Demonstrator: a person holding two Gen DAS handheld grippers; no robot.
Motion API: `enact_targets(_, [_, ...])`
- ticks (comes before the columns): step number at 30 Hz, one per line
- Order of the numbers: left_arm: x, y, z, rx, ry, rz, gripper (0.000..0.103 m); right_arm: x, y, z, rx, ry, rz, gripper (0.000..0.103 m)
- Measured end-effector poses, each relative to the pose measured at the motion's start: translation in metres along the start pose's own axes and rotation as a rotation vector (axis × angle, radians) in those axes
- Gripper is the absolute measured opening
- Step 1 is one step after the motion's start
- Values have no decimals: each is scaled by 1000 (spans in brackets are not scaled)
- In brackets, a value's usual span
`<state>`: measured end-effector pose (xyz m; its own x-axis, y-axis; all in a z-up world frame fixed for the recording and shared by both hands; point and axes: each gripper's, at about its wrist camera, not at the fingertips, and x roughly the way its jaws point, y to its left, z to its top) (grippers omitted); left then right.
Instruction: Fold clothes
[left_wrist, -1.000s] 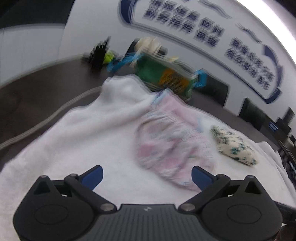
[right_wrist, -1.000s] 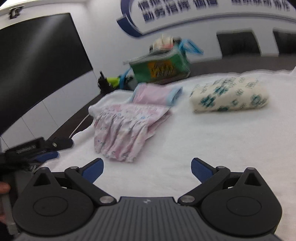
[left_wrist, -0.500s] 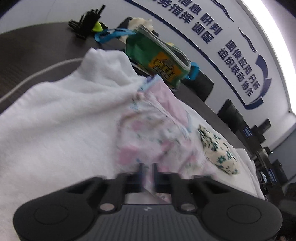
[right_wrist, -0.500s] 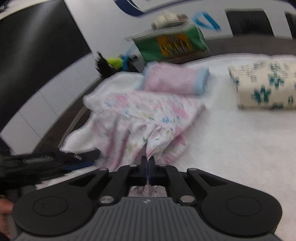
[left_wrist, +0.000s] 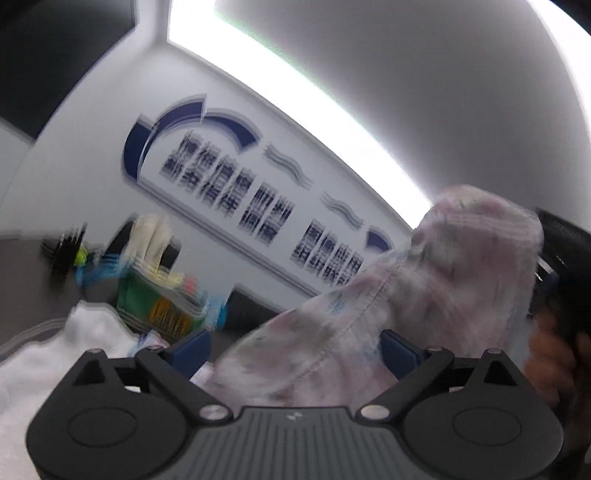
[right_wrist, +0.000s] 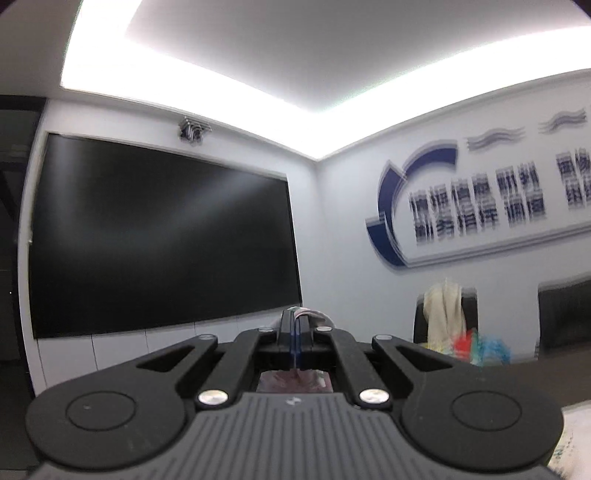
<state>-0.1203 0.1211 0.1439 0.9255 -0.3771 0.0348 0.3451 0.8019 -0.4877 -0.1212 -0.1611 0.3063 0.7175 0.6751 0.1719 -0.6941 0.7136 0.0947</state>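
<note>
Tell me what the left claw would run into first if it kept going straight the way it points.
Probably the pink floral cotton garment, hanging lifted right across the open left claw. Blur makes depth uncertain.

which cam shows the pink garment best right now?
Left wrist. The pink floral garment hangs lifted across the frame, seam and print visible though blurred, passing between the open left gripper. The right wrist view shows only a sliver of it pinched in the shut right gripper and a dark patch behind the fingers.
</note>
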Motion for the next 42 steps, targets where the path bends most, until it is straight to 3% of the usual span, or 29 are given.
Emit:
enact_targets(7, [-70, -60, -21, 160, -171, 1, 102, -63, 21, 44, -11, -126, -23, 0])
enact_targets(11, [-86, -57, -30, 5, -90, -74, 102, -89, 26, 44, -18, -145, -51, 0])
enact_targets(14, [-82, -52, -41, -158, 20, -153, 100, -101, 31, 41, -41, -150, -55, 0])
enact_targets(15, [-82, -54, -43, -155, -2, -156, 98, -104, 33, 41, -45, -149, -50, 0])
enact_targets(16, [-82, -55, -45, -150, -23, -157, 88, -106, 36, 41, -41, -146, -42, 0])
enact_targets(18, [-66, -57, -45, -89, -37, -153, 57, -109, 40, 41, -39, -143, -27, 0])
enact_targets(19, [-56, -55, -44, -84, 4, -165, 23, -109, 42, 40, -45, -147, -24, 0])
enact_targets(20, [-45, -54, -44, -80, 43, -177, 0, -109, 45, 41, -52, -149, -21, 0])
enact_targets(22, [-31, -59, -41, -92, 67, -216, 1, -110, 47, 46, -56, -151, -14, 0])
enact_targets(28, [-27, -86, 8, 3, -72, -243, 0, -115, 34, 59, -35, -174, -22, 0])
enact_targets(33, [-14, -120, 60, 98, -193, -171, 0, -107, 8, 71, 15, -205, -23, 0])
enact_targets(37, [24, -133, 80, 122, -238, -87, 0, -87, -49, 70, 96, -198, -103, 0])
enact_targets(39, [65, -136, 86, 160, -167, -55, 2, -69, -94, 62, 171, -156, -194, 0])
enact_targets(42, [120, -124, 72, 144, 8, -7, 13, -45, -177, 29, 315, -28, -359, 0])
